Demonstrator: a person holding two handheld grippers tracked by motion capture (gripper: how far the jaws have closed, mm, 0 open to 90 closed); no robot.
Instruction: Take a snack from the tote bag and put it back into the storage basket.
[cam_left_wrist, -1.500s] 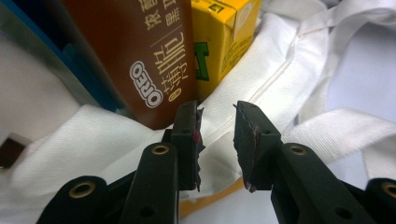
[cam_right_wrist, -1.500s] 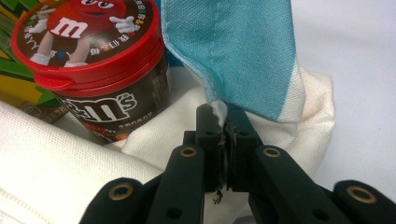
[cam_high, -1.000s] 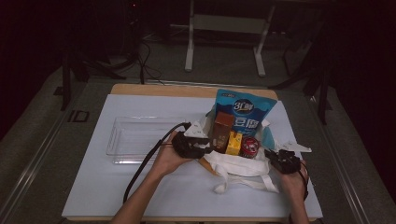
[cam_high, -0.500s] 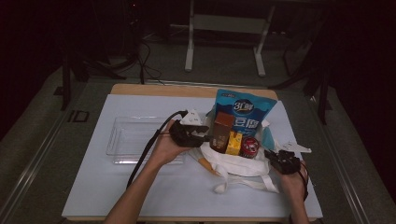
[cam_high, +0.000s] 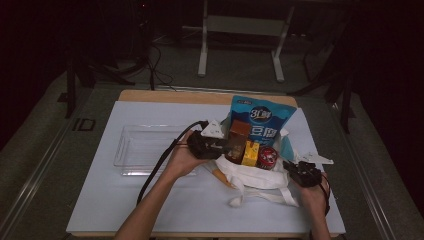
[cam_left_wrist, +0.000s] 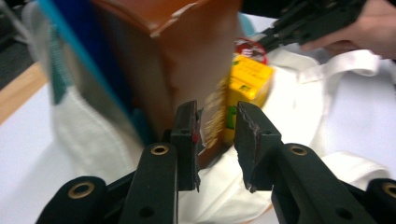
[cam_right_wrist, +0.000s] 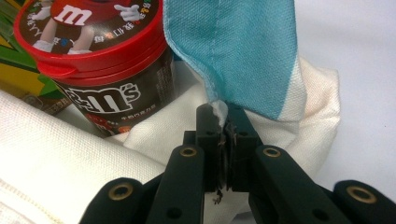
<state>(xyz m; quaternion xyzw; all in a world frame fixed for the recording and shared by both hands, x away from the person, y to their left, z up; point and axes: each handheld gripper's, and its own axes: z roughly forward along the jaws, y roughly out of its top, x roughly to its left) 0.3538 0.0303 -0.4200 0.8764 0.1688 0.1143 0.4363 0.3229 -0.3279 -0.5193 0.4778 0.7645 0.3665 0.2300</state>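
upright brown carton (cam_left_wrist: 187, 60) in white-and-blue cloth bag (cam_high: 260, 176) on table

From my remote seat this reads as a dim lab or recording studio, not a home. I see a work table (cam_high: 150, 210) covered by a white mat, dark floor around it, a metal stand (cam_high: 240, 30) at twelve o'clock, and loose cables (cam_high: 150, 70) at eleven o'clock.
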